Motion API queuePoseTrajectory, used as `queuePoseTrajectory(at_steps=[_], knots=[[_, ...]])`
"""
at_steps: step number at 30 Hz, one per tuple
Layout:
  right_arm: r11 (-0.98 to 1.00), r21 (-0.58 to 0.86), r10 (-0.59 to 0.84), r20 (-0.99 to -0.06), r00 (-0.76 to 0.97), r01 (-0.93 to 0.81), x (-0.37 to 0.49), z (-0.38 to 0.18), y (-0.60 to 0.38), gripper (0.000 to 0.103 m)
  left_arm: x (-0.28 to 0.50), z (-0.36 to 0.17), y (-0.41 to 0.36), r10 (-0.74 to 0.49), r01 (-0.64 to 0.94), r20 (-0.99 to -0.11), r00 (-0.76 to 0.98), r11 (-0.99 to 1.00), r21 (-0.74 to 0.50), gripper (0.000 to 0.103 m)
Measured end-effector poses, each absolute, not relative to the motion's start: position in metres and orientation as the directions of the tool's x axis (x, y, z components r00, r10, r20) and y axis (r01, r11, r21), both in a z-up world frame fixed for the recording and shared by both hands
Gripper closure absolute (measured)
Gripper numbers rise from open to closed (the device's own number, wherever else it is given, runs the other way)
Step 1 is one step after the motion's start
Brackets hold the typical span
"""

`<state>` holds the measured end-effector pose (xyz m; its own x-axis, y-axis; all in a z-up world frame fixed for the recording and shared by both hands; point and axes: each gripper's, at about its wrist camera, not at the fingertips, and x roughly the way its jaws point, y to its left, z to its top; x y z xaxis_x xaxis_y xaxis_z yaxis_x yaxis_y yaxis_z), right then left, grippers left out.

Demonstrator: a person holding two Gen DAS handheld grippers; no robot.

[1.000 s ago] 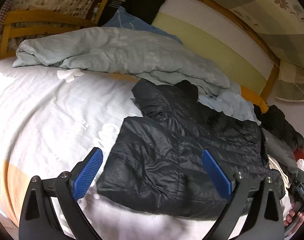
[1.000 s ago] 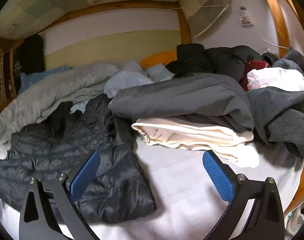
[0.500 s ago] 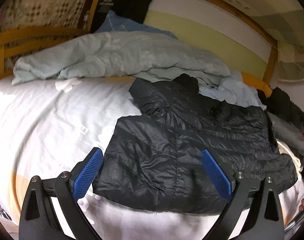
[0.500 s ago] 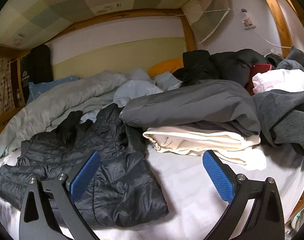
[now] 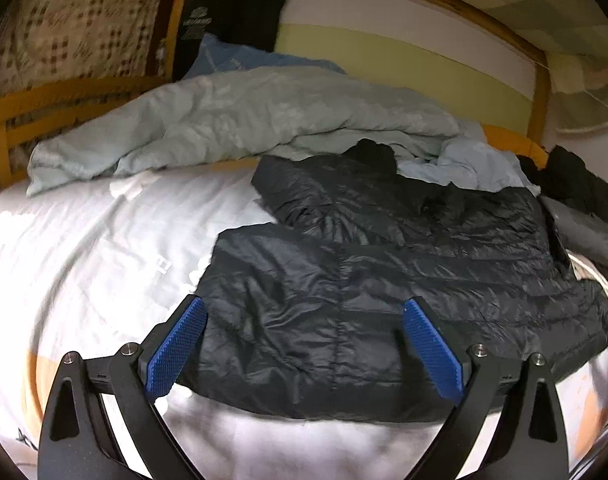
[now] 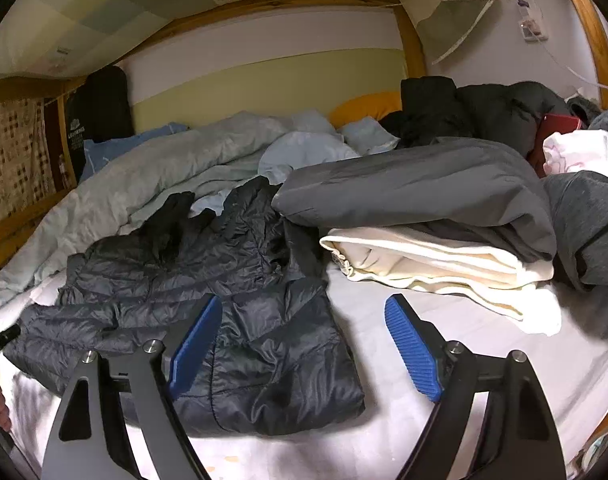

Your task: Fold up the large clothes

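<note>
1. Black puffer jacket lies spread on the white bed sheet; hem toward the cameras, collar toward the crumpled pale-green duvet.
2. One sleeve is folded across the jacket body near its upper left in the left wrist view.
3. Left gripper: jaws spread wide, blue pads bare, nothing between them. It hovers over the jacket's near hem; contact cannot be told.
4. Right gripper: jaws spread, holding nothing, above the jacket's lower right corner and the bare sheet just beside it.
5. Right of the jacket: folded grey garment stacked on folded cream garment, touching the jacket's edge.
6. Behind the stack: dark clothes pile.
</note>
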<state>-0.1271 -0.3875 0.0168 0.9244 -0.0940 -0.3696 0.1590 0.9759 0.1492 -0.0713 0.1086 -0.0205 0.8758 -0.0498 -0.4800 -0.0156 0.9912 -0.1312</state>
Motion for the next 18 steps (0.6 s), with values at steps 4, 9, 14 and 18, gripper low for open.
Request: queuePoseTrajectory(at_steps=[4,9,14,18], knots=[[0.975,0.159,-0.087,-0.378,0.922,0.157,-0.122,0.016,-0.385,0.018,-0.072,-0.022,0.096,-0.070,0.014,-0.482,0.873,0.993,-0.117,0.004],[0.981,0.102,-0.116,-0.365,0.924,0.164,-0.120,0.022,-0.370,0.018,-0.080,-0.018,0.077,-0.005,-0.002,-0.440,0.898,1.000,-0.015,0.004],[0.988,0.102,-0.079,-0.328,0.942,0.118,-0.124,0.038,-0.356,0.017,-0.095,0.005,0.067,-0.016,0.018,-0.350,0.937,1.000,0.003,0.004],[0.989,0.122,-0.044,-0.280,0.959,0.081,-0.136,0.055,-0.348,0.018,-0.110,0.026,0.060,-0.035,0.031,-0.301,0.953,0.999,-0.018,0.004]])
